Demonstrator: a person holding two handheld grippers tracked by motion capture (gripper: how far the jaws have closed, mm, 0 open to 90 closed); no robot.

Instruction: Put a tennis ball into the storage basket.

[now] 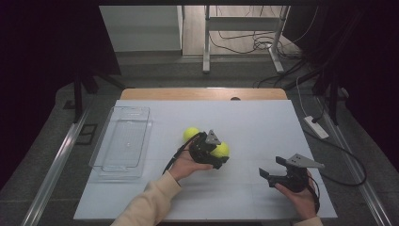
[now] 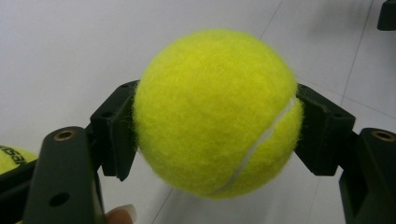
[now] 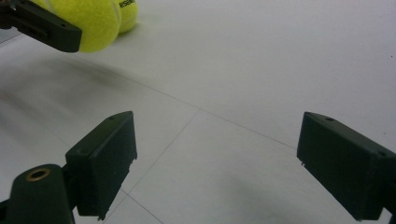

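The left gripper sits near the middle of the white table, its jaws closed on a yellow ball. In the left gripper view the ball is pinched at its two sides between the black pads, a white seam curving across its right half, and it looks lifted just clear of the table. A second ball lies on the table just to the far left of the held one; the left gripper view catches its edge at the lower left, with black lettering on it. A clear tray stands at the left of the table, well apart from both balls.

The right gripper is held at the near right of the table, its jaws wide apart with nothing between them. In the right gripper view they frame bare table, and the held ball and second ball show at the far left.
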